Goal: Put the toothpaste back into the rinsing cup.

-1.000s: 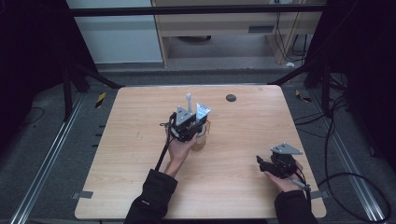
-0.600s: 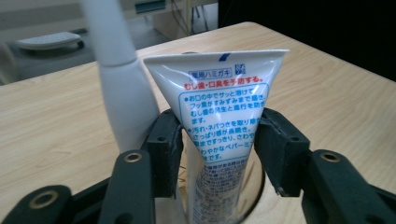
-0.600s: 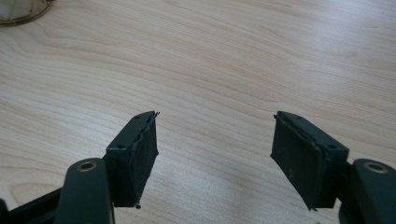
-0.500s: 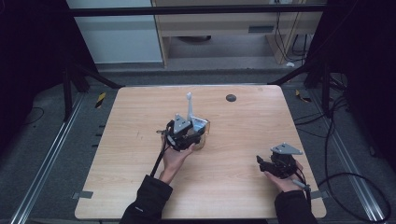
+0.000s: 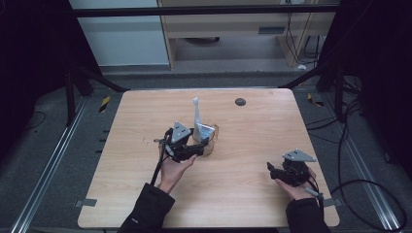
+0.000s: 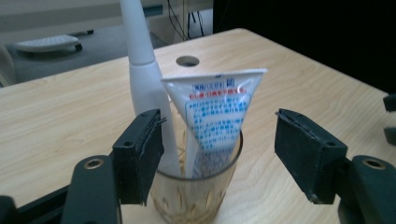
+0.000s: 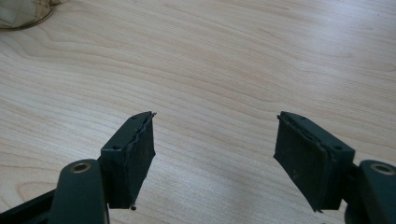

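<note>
A clear amber glass [image 5: 210, 147] stands mid-table. A white toothpaste tube [image 5: 206, 130] with blue and red print and a tall white tapered stick [image 5: 196, 112] stand in it. My left gripper [image 5: 200, 149] sits just left of the glass and is open. Its jaws have just been opening. In the left gripper view, the glass [image 6: 201, 193], tube [image 6: 215, 109] and stick [image 6: 140, 60] lie just past the left gripper [image 6: 219, 158]; neither pad touches them. My right gripper [image 5: 272, 171] rests near the table's front right, open. In its own view the right gripper [image 7: 215, 154] holds nothing.
A dark round hole [image 5: 240, 101] marks the wooden table [image 5: 272, 126] behind the glass. The glass's base [image 7: 21, 14] shows at the right gripper view's top left. Dark floor, metal rails and cables surround the table.
The left gripper has opened and drawn back from over the glass toward the near left. The toothpaste tube now stands free in the glass. The right hand has stayed still.
</note>
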A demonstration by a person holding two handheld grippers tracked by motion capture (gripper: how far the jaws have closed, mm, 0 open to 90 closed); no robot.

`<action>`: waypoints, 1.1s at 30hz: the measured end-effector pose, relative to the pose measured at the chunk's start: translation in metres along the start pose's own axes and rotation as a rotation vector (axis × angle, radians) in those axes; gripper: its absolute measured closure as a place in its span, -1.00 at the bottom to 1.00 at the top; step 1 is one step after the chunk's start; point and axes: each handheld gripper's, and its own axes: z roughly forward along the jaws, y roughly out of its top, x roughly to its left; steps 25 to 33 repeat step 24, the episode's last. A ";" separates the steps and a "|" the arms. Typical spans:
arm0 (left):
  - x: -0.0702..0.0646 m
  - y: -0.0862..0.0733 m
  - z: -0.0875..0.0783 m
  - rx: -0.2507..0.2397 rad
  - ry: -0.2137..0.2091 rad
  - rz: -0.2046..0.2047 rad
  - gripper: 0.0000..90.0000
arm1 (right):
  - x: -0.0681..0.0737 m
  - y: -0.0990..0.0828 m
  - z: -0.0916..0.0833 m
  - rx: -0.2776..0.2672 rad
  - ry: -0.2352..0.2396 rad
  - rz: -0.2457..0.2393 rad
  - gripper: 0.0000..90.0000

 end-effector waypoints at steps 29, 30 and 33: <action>0.055 -0.086 -0.082 0.158 0.168 -0.013 -0.41 | 0.002 -0.010 -0.007 0.019 0.004 0.008 -0.56; 0.055 -0.086 -0.082 0.158 0.168 -0.013 -0.41 | 0.002 -0.010 -0.007 0.019 0.004 0.008 -0.56; 0.055 -0.086 -0.082 0.158 0.168 -0.013 -0.41 | 0.002 -0.010 -0.007 0.019 0.004 0.008 -0.56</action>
